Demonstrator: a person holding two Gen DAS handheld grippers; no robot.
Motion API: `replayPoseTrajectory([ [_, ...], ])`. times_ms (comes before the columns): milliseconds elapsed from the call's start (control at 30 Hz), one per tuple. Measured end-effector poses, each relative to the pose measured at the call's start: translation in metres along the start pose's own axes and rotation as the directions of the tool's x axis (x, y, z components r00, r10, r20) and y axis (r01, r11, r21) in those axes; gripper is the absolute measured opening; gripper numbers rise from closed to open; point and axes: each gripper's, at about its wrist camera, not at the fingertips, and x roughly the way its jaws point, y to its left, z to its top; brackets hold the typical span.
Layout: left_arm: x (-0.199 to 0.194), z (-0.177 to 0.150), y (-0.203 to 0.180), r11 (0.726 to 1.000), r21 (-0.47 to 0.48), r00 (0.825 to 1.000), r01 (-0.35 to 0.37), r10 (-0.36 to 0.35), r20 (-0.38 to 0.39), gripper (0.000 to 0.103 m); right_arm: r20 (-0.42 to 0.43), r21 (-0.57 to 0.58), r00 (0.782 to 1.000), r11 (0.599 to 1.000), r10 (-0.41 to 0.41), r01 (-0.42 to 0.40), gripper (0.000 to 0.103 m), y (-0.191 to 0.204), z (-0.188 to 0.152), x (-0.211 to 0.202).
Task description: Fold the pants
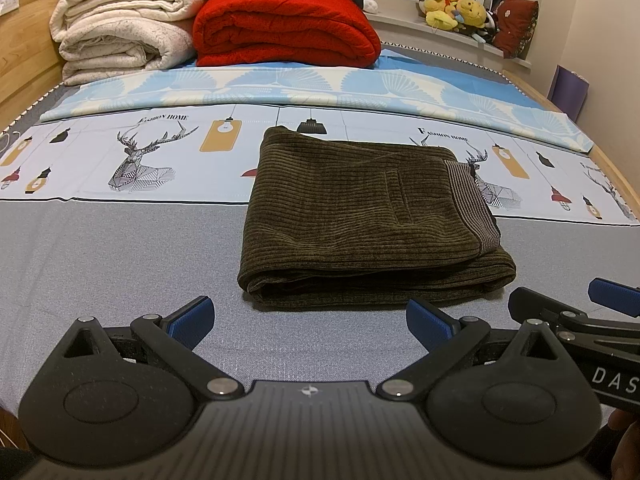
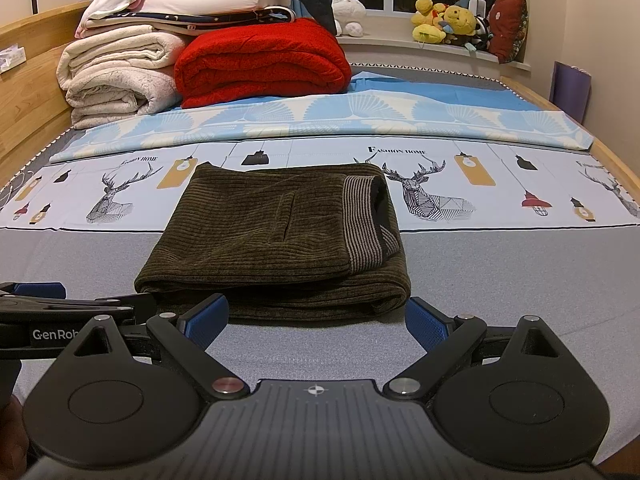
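Note:
Dark olive corduroy pants (image 1: pixel 360 216) lie folded into a thick rectangle on the bed, striped waistband lining showing at their right end; in the right wrist view the same pants (image 2: pixel 272 240) sit straight ahead. My left gripper (image 1: pixel 310 326) is open just short of the pants' near edge, slightly to their left, holding nothing. My right gripper (image 2: pixel 316 324) is open too, its blue pads flanking the near edge of the fold without touching it. The right gripper (image 1: pixel 576 312) shows at the left view's right edge, and the left gripper (image 2: pixel 60 304) at the right view's left edge.
The bed has a grey sheet (image 1: pixel 100 256) under a deer-print cover (image 1: pixel 140 160). Folded cream blankets (image 1: pixel 120 32) and a red blanket (image 1: pixel 288 28) are stacked at the far end. Plush toys (image 2: pixel 448 20) sit on the windowsill. Wooden bed frame (image 2: pixel 24 92) on the left.

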Motion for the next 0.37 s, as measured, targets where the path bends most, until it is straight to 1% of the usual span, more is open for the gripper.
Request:
replayPoseTrajectory([
  [367,0.0003,-0.0004,0.0002,1.000,0.000,1.000,0.000,0.000,0.000,0.102,-0.001,0.000,1.000,1.000,0.000,0.000,0.095,-0.0002,0.0001,0.0000],
])
